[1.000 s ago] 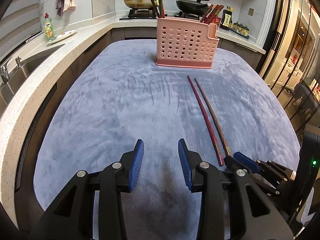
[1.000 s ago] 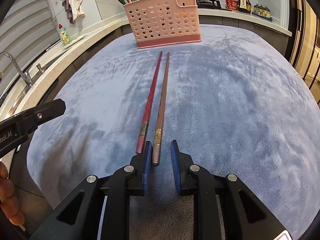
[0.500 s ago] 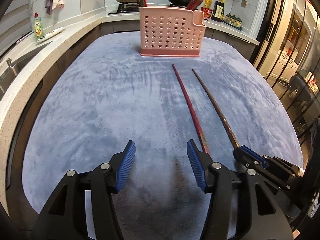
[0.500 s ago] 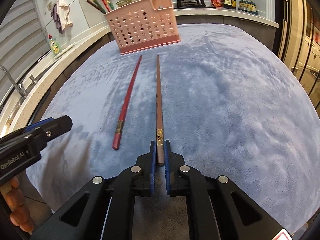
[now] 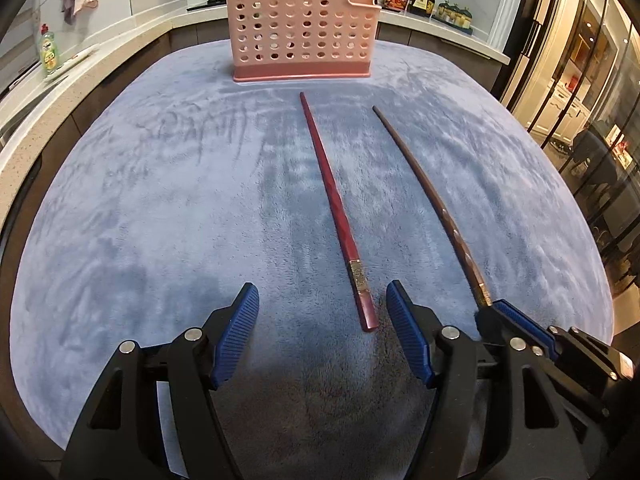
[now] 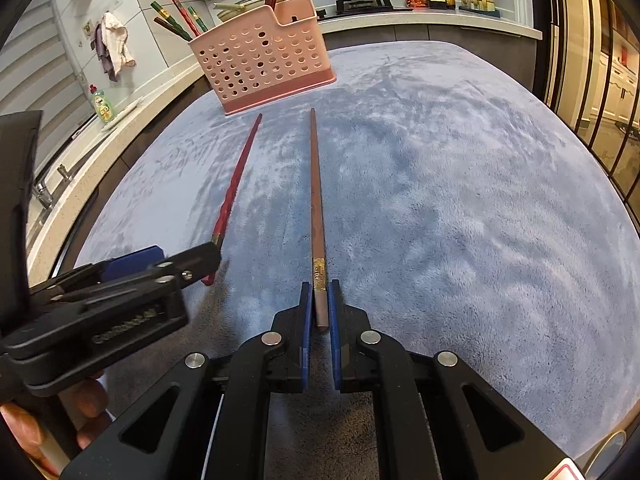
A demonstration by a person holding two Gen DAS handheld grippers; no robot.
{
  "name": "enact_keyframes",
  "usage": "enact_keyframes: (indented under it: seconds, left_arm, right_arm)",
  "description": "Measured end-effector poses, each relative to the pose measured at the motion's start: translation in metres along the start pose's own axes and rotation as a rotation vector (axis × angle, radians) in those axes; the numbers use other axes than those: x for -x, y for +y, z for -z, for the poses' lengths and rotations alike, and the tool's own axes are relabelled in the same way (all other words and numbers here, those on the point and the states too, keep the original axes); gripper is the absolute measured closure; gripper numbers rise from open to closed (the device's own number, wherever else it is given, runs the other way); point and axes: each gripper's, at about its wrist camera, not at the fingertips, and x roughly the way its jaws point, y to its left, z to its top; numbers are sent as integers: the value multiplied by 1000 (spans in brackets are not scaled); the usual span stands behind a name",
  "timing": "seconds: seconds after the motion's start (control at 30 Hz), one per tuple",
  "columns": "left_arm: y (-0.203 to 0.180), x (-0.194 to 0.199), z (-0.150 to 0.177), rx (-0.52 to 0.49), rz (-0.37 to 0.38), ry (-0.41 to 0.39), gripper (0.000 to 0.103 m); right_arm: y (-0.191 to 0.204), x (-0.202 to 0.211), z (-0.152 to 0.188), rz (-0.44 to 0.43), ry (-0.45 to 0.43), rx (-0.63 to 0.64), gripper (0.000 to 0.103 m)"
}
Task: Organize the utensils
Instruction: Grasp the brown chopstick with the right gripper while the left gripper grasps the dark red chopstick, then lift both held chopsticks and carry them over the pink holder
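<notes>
On the worktop: a grey-blue plush cloth (image 5: 160,200) covers it, and a pink perforated utensil basket (image 5: 300,32) stands at its far edge; every place below is told from this basket.
Red chopstick (image 5: 336,208): lies flat on the cloth, thin tip just short of the basket's base, thick gold-banded end toward the cameras.
Brown chopstick (image 6: 316,208): tip points toward the basket's right part, a little farther from it than the red tip.
Right gripper (image 6: 320,312): fingers closed narrow on the brown chopstick's thick end, both blue pads pressing it just behind its gold band.
Left gripper (image 5: 322,312): its fingers have just been opening and now stand wide; the red chopstick's thick end lies between them, nearer the right pad, touching neither.
Left wrist view only: the gap between the red chopstick and both blue pads; the basket's front wall seen square on.
Right wrist view only: the clamp on the brown chopstick; green and red chopsticks (image 6: 176,16) leaning out of the basket's left end, dark ones standing in its raised section; a hand (image 6: 36,432) under the left gripper.
</notes>
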Motion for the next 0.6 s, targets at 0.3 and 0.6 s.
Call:
enact_keyframes:
  seconds: [0.3,0.6]
  left_arm:
    - [1,-3,0,-15,-43,-16,72]
    - [8,3,-2,-9,-20,-2,96]
  right_arm:
    - [-1,-1,0,-5,0,0,96]
    - [2,2,0,-9,-6,3,96]
